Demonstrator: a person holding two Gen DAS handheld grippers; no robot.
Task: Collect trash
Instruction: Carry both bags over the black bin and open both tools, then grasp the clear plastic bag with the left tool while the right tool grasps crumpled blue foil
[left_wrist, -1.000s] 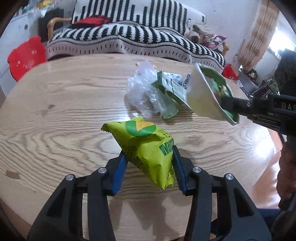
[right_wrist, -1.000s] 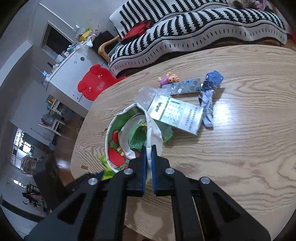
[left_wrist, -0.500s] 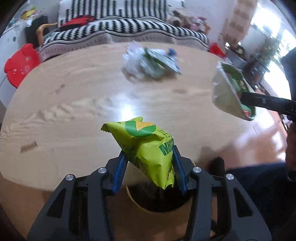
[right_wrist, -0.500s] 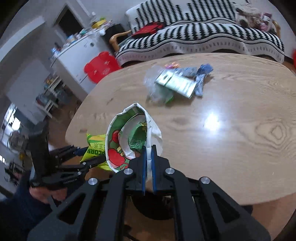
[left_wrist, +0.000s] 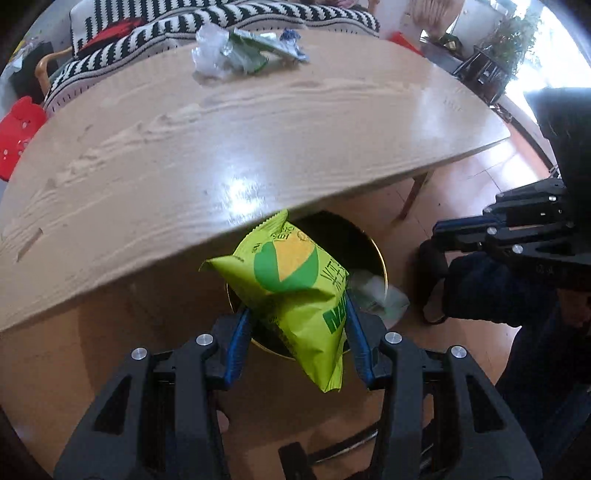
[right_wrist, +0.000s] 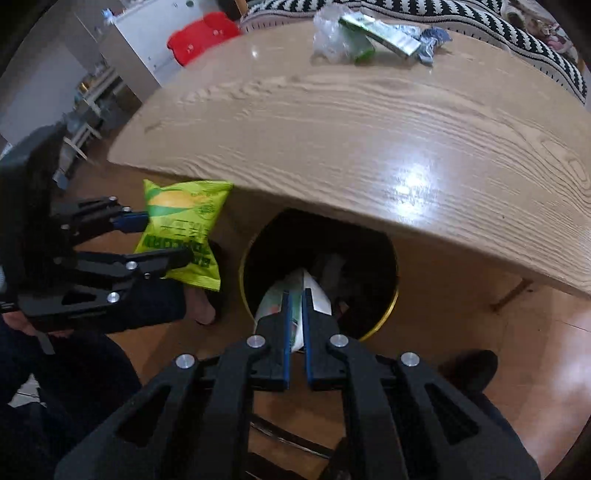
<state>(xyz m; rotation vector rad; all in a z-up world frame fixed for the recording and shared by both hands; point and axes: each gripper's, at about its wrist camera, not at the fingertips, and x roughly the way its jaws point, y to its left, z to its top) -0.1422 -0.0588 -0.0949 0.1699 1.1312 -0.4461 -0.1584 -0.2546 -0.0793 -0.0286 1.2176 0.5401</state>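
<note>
Over round gold-rimmed bin (left_wrist: 380, 258): puffy glossy green snack bag (left_wrist: 295, 291), crumpled wrapper (right_wrist: 295, 295).

The yellow-green snack bag (left_wrist: 295, 291) carries the only print that can be partly read. In the left wrist view, bold dark green capitals run down its side, cut off by the blue pad; only an "N" and part of an "A" show. Pale Chinese-style characters sit beside its green and orange roundel, too blurred to read. In the right wrist view the bag (right_wrist: 184, 229) shows a line of dark green capitals, illegible.
</note>
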